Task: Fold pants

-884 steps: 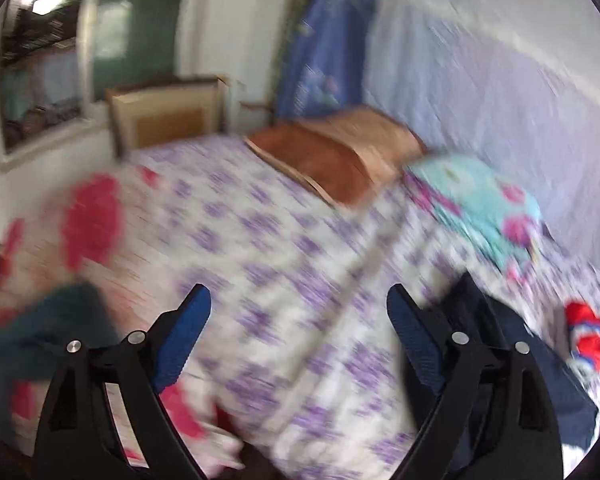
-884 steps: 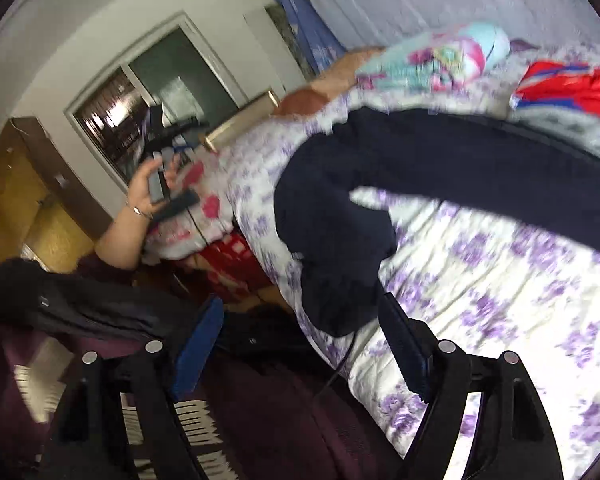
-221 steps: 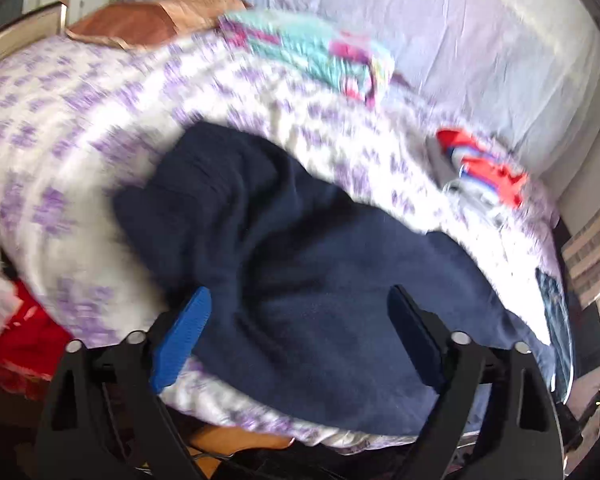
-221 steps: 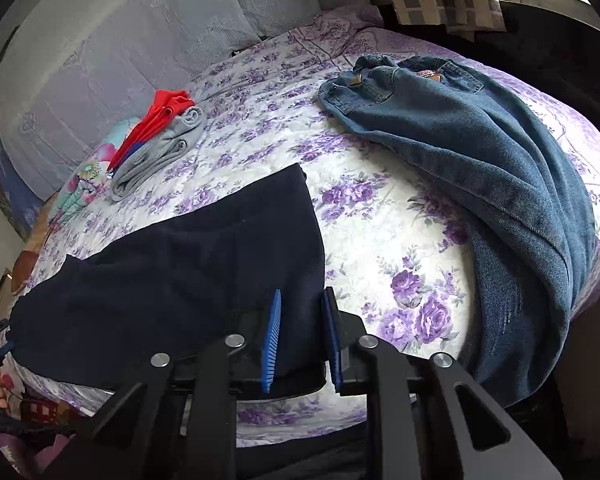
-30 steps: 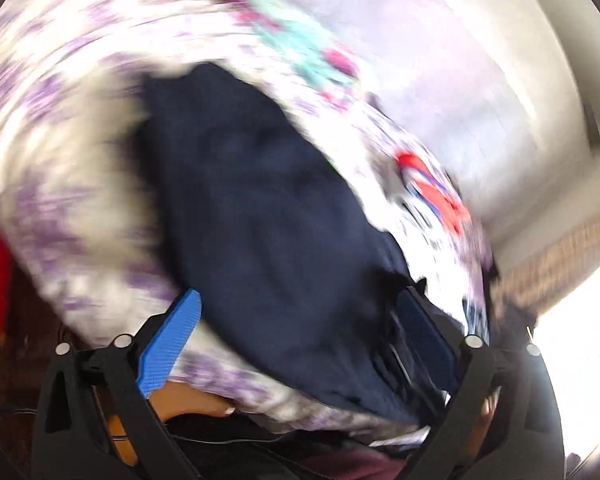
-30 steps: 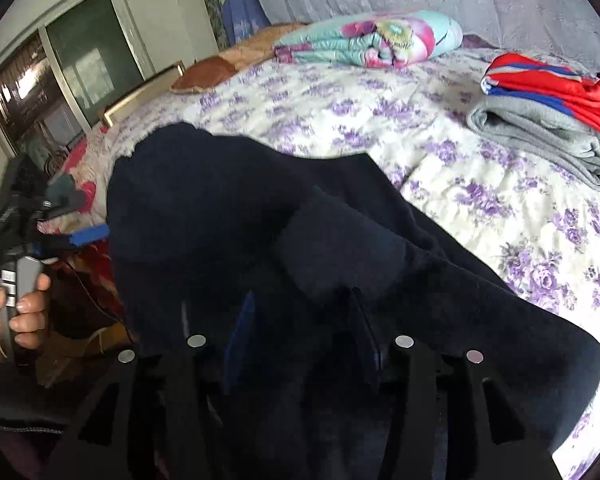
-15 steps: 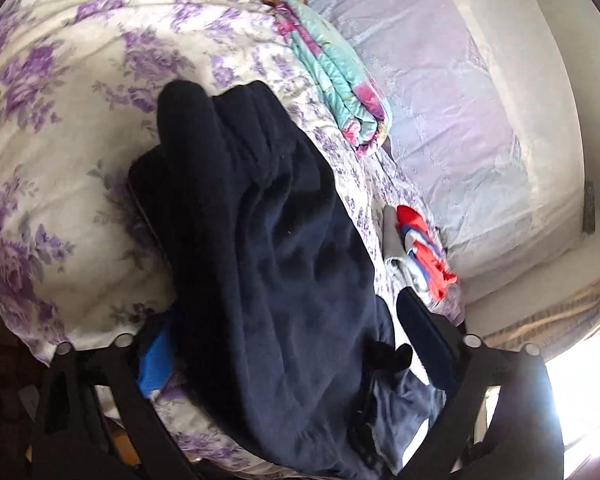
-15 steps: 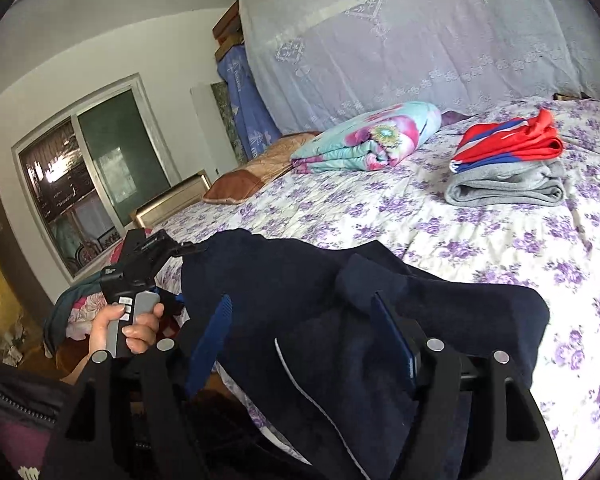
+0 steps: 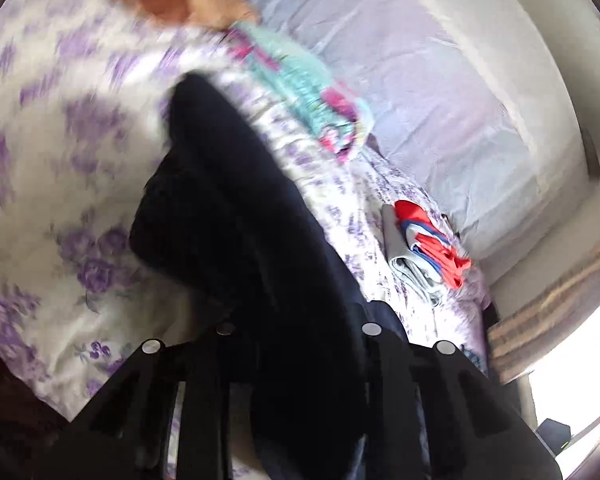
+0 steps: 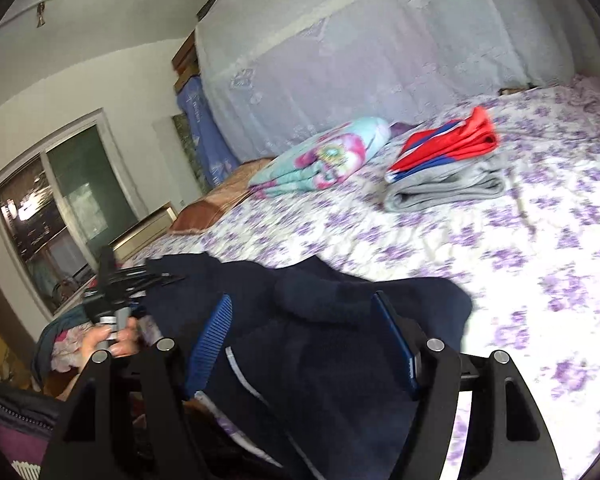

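Two views. Through my left wrist camera, blurred by motion, the navy pants [image 9: 236, 248] lie bunched on the purple-flowered bedspread [image 9: 72, 184] and run down between the arms of my left gripper [image 9: 296, 320]. The dark cloth covers the fingertips, so I cannot tell whether these jaws are pinching it or standing apart. Beyond the pants, toward the far wall, lies a rolled turquoise and pink blanket [image 9: 308, 96]; to the right of the pants sits a folded stack of grey and red clothes [image 9: 424, 248].

Through my right wrist camera, my right gripper [image 10: 304, 340] hovers over the pants [image 10: 340, 344] with its blue-padded jaws spread wide, holding nothing. The pants lie in a heap at the near edge of the bedspread [image 10: 520, 248], a thin white stripe showing on one fold. Left of the pants, my left hand [image 10: 108, 336] grips the other tool's handle. Behind the pants lie the blanket [image 10: 328, 160] and, to its right, the folded clothes [image 10: 448, 168].
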